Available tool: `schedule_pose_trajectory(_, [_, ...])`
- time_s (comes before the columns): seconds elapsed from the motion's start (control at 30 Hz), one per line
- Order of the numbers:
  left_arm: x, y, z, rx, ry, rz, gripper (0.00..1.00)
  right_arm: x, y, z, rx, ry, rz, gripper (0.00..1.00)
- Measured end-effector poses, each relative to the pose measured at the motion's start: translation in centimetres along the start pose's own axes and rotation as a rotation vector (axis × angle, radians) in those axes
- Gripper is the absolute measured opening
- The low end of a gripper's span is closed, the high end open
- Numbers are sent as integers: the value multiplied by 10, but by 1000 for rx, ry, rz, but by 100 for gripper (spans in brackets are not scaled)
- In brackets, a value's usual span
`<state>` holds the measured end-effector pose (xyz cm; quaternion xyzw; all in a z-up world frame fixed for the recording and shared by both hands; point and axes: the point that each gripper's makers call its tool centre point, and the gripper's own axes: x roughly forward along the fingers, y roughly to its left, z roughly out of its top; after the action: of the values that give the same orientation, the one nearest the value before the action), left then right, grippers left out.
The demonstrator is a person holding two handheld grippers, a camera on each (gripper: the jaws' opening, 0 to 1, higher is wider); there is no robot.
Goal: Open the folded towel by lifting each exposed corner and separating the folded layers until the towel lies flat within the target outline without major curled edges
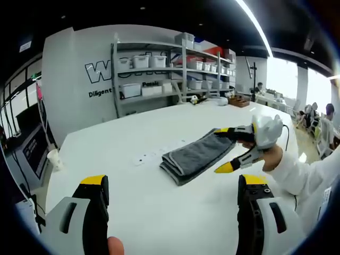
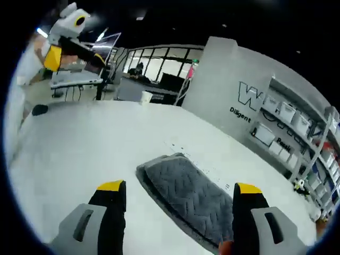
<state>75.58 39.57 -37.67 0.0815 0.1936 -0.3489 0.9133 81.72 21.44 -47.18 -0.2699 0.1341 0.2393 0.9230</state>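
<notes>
A grey towel point(image 1: 195, 156) lies folded into a long strip on the white table point(image 1: 133, 202). In the right gripper view, the towel point(image 2: 187, 195) sits just ahead of and between the jaws of my right gripper point(image 2: 179, 188), which is open and holds nothing. Seen from the left gripper view, the right gripper point(image 1: 222, 150) hovers open at the towel's right end, one yellow tip above it and one beside it. My left gripper point(image 1: 174, 181) is open and empty, a short way back from the towel. It also appears raised at the upper left as the left gripper point(image 2: 66, 45).
Faint marks point(image 1: 147, 155) sit on the table left of the towel. A paper cup point(image 1: 54, 158) stands near the table's far left edge. Shelves with white bins point(image 1: 159, 69) line the back wall. A dark mouse point(image 2: 40, 110) lies near a desk. A white sleeve point(image 1: 303, 175) reaches in.
</notes>
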Motion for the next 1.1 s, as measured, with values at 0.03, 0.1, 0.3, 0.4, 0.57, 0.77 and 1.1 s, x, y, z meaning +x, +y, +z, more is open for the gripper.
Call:
schedule_pose_trajectory(0.03, [0,0,0,0,-1,-1,100,9,1,0,-31,0,-8,75])
schedule_pose_trajectory(0.1, [0,-1,0,1,-3,-3,100,27,8,0,-80,-15,-5,71])
schedule_pose_trajectory(0.3, [0,-1,1,-2,-7,-6,100,57,25,-9,-114,-19,29,59])
schedule_pose_trajectory(0.4, [1,-1,1,-5,-8,-9,100,66,31,-17,-129,-7,40,52])
schedule_pose_trajectory(0.57, [2,1,2,-5,-6,-2,100,72,40,-17,-154,-37,63,37])
schedule_pose_trajectory(0.77, [4,1,3,-5,3,-3,100,70,39,-15,-123,-92,96,5])
schedule_pose_trajectory(1.1, [7,4,0,-3,23,10,100,47,9,-11,-53,-191,56,0])
